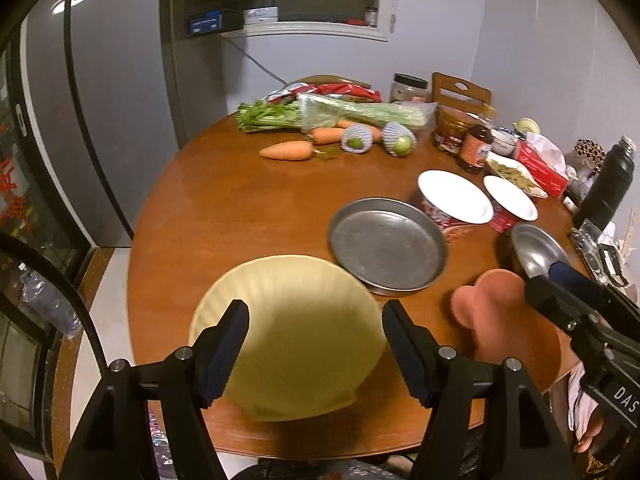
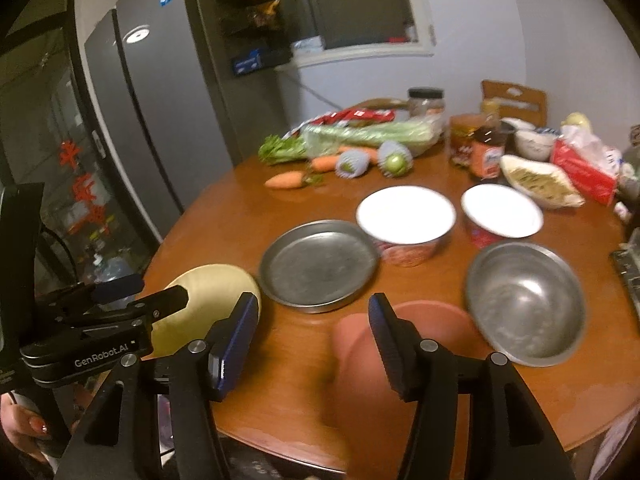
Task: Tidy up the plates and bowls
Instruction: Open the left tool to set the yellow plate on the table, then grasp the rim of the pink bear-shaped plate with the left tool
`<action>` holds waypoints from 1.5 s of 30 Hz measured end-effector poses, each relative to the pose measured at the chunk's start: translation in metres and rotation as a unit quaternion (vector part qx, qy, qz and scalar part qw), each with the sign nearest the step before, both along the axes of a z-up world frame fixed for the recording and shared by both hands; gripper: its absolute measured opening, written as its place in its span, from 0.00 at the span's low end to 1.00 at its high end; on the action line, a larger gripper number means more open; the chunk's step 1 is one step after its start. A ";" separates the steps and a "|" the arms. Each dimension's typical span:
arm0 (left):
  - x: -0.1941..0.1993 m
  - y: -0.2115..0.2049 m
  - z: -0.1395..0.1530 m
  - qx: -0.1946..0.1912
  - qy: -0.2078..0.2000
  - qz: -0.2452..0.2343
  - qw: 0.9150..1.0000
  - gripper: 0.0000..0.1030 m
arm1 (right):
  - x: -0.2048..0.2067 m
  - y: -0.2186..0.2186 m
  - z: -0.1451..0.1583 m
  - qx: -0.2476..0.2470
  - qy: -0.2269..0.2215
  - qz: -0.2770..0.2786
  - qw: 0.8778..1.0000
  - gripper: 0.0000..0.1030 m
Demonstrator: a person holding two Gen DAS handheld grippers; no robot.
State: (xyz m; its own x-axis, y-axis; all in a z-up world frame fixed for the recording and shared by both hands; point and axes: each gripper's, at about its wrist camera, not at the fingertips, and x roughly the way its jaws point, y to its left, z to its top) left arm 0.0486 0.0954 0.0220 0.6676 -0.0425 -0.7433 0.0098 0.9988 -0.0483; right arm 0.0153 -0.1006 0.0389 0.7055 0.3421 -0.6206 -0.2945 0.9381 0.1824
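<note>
Nearest my left camera, the left gripper (image 1: 316, 344) hangs with jaws parted over the yellow plate (image 1: 288, 336), which lies at the near edge of the table (image 1: 224, 208); the pads touch nothing. My right gripper (image 2: 314, 344) is likewise spread, above the terracotta plate (image 2: 400, 360), also at the near edge, with no grip that I can see.

My worry: both plates sit close to that edge, the yellow one seemingly overhanging it, so a careless nudge could tip it to the floor. The terracotta plate lies just beside the steel bowl (image 2: 524, 304), and a clumsy lift might knock it.

The right view shows that bowl whole, plus both white bowls (image 2: 406, 212) behind the steel plate (image 2: 318, 264). The left view alone shows how far the yellow plate reaches over the edge.
</note>
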 end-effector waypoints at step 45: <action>0.011 -0.133 -0.066 -0.026 0.104 -0.087 0.990 0.68 | -0.015 -0.123 -0.067 -0.003 0.092 -0.022 0.996 0.61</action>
